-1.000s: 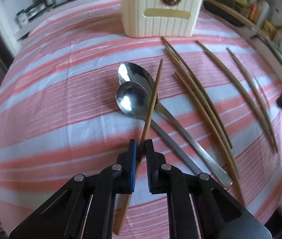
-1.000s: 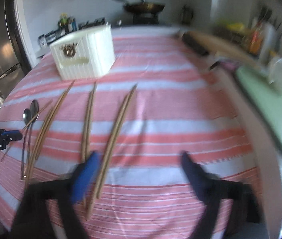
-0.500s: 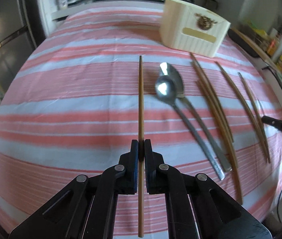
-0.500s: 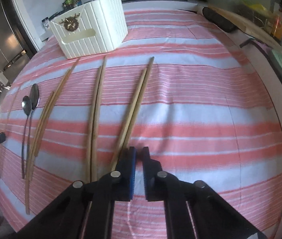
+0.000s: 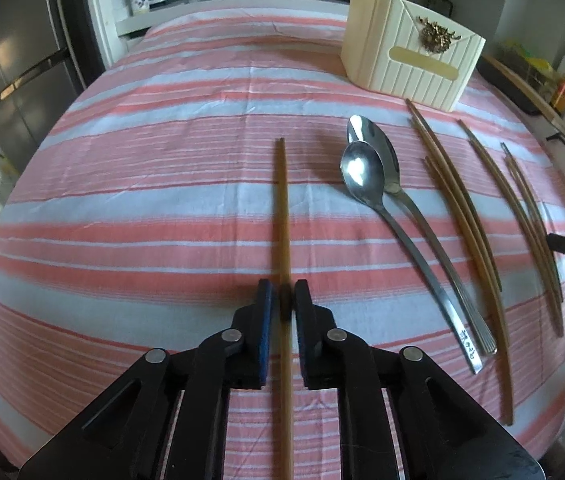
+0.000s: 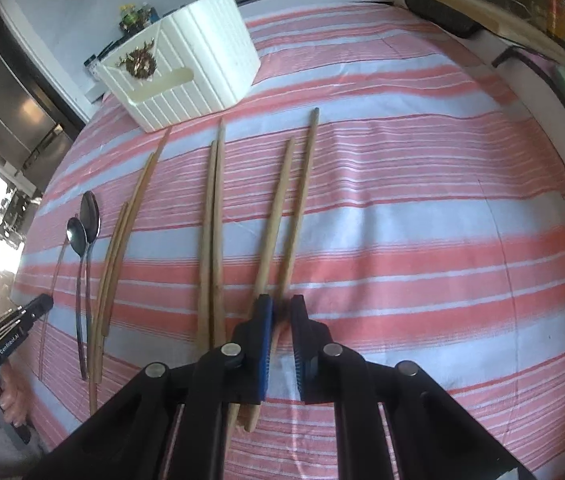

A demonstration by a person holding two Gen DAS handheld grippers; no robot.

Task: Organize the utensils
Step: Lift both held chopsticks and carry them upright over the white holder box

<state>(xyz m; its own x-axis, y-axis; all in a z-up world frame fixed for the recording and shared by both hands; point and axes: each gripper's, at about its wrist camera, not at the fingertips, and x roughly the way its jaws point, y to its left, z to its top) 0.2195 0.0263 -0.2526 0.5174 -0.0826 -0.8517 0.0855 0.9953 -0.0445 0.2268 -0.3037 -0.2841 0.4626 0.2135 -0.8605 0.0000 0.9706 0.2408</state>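
Note:
A single wooden chopstick [image 5: 282,208] lies straight on the striped cloth, left of two steel spoons [image 5: 362,172]. It runs between the fingers of my left gripper [image 5: 281,292]. The jaws are opening, with a gap showing beside the stick. My right gripper [image 6: 281,306] has the near end of the rightmost chopstick [image 6: 302,184] between its pads. Those jaws are opening slightly but still touch the stick. Its mate [image 6: 278,200] passes under the left finger. A cream slatted holder box [image 6: 194,76] stands at the back.
Two more chopstick pairs [image 6: 212,216] [image 6: 122,240] lie in rows between the grippers. A hand [image 6: 2,396] holds the left gripper at the table's left edge. A counter with bottles [image 5: 562,88] runs along the right; a fridge [image 5: 14,80] stands at the left.
The left gripper carried the chopstick off the spoons, laid it parallel to their left, then parted its jaws. The right gripper went from wide open to closed on the rightmost chopstick, which shifted.

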